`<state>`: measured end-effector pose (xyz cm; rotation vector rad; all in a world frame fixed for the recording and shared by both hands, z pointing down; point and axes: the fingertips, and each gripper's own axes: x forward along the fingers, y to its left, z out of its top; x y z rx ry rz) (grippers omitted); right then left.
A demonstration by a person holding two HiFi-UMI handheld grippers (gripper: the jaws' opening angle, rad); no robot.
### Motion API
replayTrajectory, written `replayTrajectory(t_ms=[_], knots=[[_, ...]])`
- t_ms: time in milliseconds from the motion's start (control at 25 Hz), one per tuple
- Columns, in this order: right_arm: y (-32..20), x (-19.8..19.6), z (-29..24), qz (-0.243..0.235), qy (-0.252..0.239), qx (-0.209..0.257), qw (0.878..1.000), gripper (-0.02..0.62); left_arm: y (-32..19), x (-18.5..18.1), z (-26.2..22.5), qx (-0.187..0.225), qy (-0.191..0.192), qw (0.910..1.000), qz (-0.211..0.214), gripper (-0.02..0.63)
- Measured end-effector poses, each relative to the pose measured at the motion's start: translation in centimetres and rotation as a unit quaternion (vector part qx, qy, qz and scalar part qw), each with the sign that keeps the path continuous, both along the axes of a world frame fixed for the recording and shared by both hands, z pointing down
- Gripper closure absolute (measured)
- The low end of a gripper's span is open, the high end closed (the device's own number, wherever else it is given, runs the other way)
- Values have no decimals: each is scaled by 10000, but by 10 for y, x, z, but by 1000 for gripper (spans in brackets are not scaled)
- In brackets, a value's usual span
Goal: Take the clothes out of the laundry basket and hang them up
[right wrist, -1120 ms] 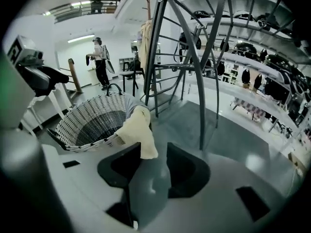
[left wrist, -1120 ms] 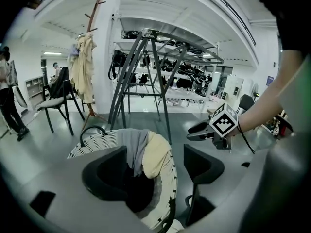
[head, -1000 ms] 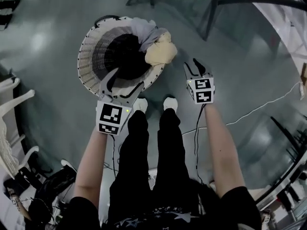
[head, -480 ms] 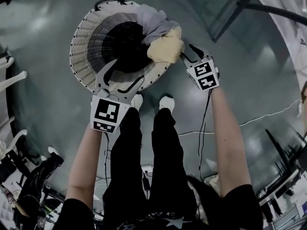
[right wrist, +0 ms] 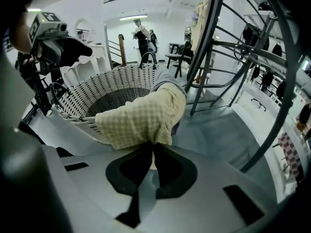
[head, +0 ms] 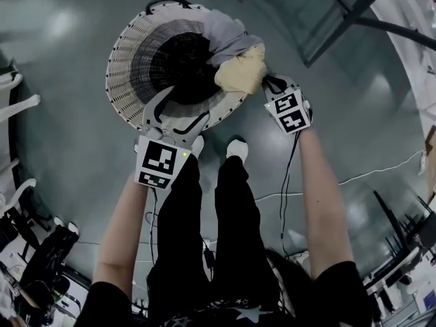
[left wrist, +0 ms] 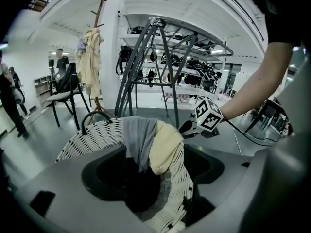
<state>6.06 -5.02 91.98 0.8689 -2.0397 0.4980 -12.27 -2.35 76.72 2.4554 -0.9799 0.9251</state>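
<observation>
A white woven laundry basket (head: 126,67) stands on the floor in front of my feet. A grey garment (head: 228,33) and a yellow checked cloth (head: 242,70) hang over its right rim. My right gripper (head: 267,82) is at the yellow cloth's outer edge. Its jaws are closing, and in the right gripper view (right wrist: 153,144) they pinch a fold of the yellow cloth (right wrist: 141,118). My left gripper (head: 185,104) is open, its jaws astride the basket's near rim (left wrist: 175,188) without pressing on it. The basket's inside looks dark.
A grey metal drying rack (left wrist: 155,67) stands just behind the basket, its legs (head: 347,19) on the floor at upper right. A coat stand with clothes (left wrist: 92,57) and a chair (left wrist: 63,93) lie farther back. A cable (head: 368,172) crosses the floor at right.
My right gripper has moved up from beside my foot to the yellow cloth on the rim, and its jaws have come together on it. The left gripper stays at the near rim.
</observation>
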Motion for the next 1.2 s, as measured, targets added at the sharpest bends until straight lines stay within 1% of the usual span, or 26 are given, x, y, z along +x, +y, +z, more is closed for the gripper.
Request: replayTrajectory(t_ms=[120, 240, 360, 520, 600, 760, 960, 1200], knots=[[6, 17, -18, 430, 270, 122, 9986, 571, 8, -3, -7, -118, 8, 9999, 16, 233], [10, 30, -50, 605, 551, 514, 9953, 572, 16, -1, -18, -190, -3, 9997, 124, 233], [14, 24, -88, 360, 846, 925, 9915, 574, 21, 4, -33, -224, 15, 9994, 247, 233], [18, -3, -135, -178, 1179, 1314, 9841, 577, 22, 15, -59, -220, 58, 9989, 411, 233], [17, -14, -159, -216, 1202, 1517, 9808, 578, 21, 21, -72, -218, 111, 9985, 499, 233], [22, -27, -206, -151, 1093, 1854, 9764, 578, 21, 30, -95, -203, 168, 9974, 670, 233], [38, -35, -259, -421, 1117, 2281, 9663, 578, 21, 34, -120, -198, 172, 9966, 784, 233], [51, -36, -325, -515, 1034, 2555, 9599, 578, 24, 36, -148, -237, 152, 9949, 964, 233]])
